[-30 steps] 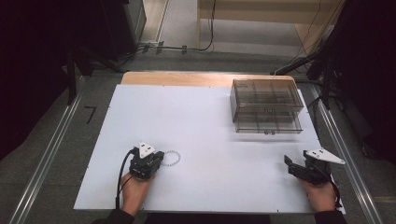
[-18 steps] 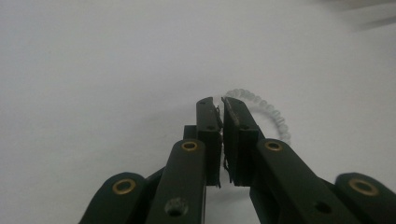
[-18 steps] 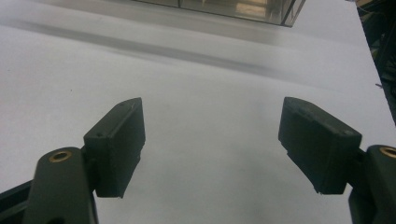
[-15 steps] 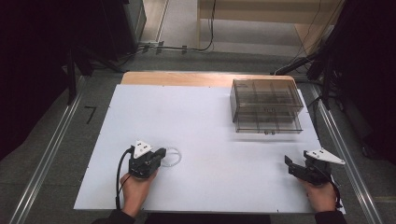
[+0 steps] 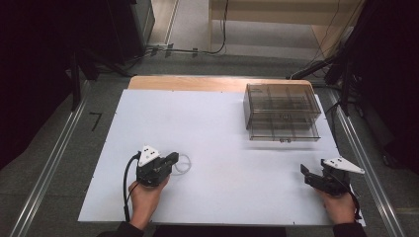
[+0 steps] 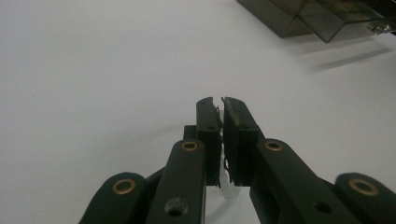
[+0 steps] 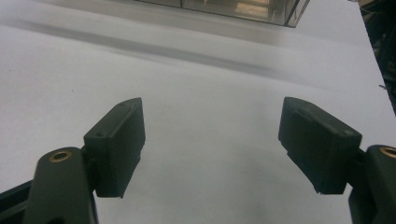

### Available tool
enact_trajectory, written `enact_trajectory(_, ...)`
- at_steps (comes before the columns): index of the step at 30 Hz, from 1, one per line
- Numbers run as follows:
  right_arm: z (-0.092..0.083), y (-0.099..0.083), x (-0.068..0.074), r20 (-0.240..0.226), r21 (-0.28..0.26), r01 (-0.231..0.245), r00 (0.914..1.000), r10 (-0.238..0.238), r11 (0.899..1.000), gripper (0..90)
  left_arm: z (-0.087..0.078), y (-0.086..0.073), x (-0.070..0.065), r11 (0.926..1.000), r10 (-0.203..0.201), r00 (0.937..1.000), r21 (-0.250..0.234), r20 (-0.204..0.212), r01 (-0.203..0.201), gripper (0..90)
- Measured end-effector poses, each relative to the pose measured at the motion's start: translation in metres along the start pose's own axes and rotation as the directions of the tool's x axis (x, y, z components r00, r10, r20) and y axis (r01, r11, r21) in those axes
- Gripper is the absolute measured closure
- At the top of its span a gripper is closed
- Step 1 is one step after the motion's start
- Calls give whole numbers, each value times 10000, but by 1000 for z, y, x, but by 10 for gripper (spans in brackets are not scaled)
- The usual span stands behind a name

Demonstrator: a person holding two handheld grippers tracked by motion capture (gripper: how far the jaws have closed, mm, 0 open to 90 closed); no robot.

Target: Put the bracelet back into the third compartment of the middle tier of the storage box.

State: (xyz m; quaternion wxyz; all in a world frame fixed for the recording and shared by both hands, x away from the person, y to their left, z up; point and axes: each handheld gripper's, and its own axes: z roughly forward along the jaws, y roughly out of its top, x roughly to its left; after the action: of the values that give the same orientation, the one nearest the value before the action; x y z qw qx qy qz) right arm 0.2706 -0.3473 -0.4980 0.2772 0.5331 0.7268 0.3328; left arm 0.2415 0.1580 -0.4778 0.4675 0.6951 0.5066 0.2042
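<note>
Left gripper (image 5: pixel 170 160) edged leftward, clamping clear ring (image 5: pixel 182 164) | right gripper (image 5: pixel 307 175) agape | next: carry toward organiser box (image 5: pixel 281 112).

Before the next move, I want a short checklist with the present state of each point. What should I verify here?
1. Left gripper shut on the clear ring: ok; jaws nearly together with thin clear material pinched between them.
2. Ring lifted off the white board: cannot tell.
3. Right gripper open and holding nothing: ok.
4. Clear drawer box apart from both grippers: ok.
5. A drawer of the box open enough to receive the ring: cannot tell.
</note>
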Motion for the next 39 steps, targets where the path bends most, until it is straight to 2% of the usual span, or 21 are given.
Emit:
enact_trajectory(9, 1, 2, 3, -57, -55, 113, 9999, -113, 9999, 210, 7, 17, -9, 9997, 121, 9996, -215, 247, -115, 860)
enact_trajectory(19, 3, 6, 10, -149, -196, 376, 9992, -379, 9991, 210, 20, 27, -21, 9991, 296, 9987, -299, 407, -284, 860)
enact_trajectory(23, 4, 9, 12, -172, -305, 327, 9993, -333, 9990, 210, 25, 32, -24, 9992, 283, 9983, -298, 509, -268, 860)
enact_trajectory(39, 6, 20, 27, -507, -688, 454, 9975, -490, 9966, 214, 57, 53, -57, 9984, 502, 9927, -321, 1097, -469, 860)
